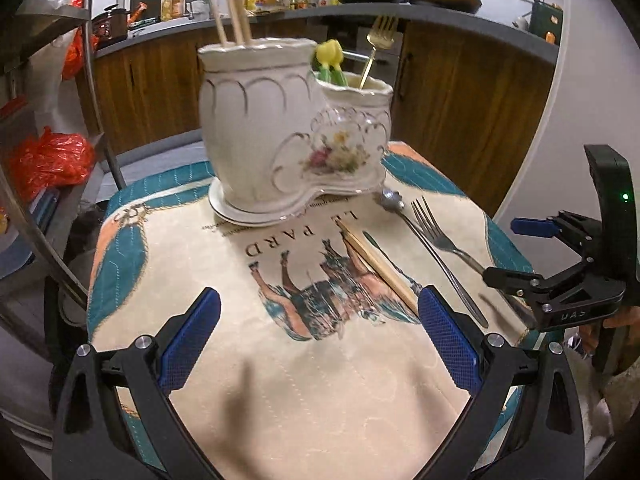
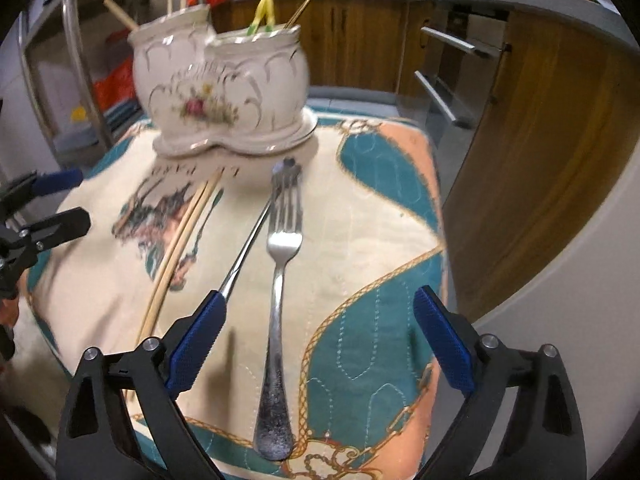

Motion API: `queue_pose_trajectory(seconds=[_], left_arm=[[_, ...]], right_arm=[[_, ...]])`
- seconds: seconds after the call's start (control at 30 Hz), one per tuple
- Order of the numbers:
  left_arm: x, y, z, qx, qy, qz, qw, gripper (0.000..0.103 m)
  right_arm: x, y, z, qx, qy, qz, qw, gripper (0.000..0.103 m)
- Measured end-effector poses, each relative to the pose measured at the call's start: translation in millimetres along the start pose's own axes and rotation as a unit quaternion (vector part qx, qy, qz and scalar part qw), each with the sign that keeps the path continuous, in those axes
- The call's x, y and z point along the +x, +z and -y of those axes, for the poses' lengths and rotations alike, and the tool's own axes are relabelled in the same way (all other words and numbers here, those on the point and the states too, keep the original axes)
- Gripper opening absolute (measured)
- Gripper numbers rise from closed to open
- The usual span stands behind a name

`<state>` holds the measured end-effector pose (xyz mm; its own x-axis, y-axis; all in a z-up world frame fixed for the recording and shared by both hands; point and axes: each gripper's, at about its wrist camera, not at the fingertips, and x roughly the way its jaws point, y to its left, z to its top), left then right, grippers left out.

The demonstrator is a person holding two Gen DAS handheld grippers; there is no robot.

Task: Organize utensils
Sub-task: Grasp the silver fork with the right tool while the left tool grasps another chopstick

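On our far left the left gripper [image 1: 318, 336] hangs above the printed cloth [image 1: 304, 400] with its jaws spread wide and nothing between them. Ahead of it stands the white ceramic holder [image 1: 276, 128] on its matching saucer, two joined compartments: in the taller left one we see wooden chopsticks [image 1: 234, 16] standing upright, and in the lower right one a yellow-tipped green utensil [image 1: 330, 60] and a gold fork [image 1: 378, 46]. Moving right, a loose pair of chopsticks [image 1: 378, 266] lies on the cloth in front of the holder, its near end just beside the left gripper's right finger. Next to it lies a spoon [image 2: 250, 236], its bowl near the saucer and its handle running toward the right gripper's left finger. Just beside the spoon lies a silver fork [image 2: 280, 292], tines toward the holder. Our right gripper [image 2: 320, 338] hovers over that fork's handle, jaws wide apart and gripping nothing.
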<state>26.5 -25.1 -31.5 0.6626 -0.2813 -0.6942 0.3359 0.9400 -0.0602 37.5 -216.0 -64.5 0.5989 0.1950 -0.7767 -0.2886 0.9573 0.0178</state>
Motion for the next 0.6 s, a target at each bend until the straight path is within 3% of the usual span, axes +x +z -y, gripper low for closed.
queue_pose_trajectory(seconds=[0.17, 0.23, 0.37, 0.6], left_arm=[[11, 1, 6, -0.025, 0.007, -0.025, 0.9994, 0.097], [18, 0, 10, -0.039, 0.01, -0.04, 0.9984, 0.097], [35, -4, 22, -0.057, 0.003, -0.064, 0.9963, 0.096], [50, -6, 40, -0.025, 0.035, -0.079, 0.996, 0.086]], right_arm=[[5, -1, -6, -0.011, 0.02, -0.018, 1.0, 0.065], [6, -2, -6, -0.007, 0.031, -0.021, 0.999, 0.05], [7, -4, -5, 0.001, 0.045, -0.019, 0.999, 0.046], [6, -5, -4, -0.009, 0.049, -0.015, 0.999, 0.038]])
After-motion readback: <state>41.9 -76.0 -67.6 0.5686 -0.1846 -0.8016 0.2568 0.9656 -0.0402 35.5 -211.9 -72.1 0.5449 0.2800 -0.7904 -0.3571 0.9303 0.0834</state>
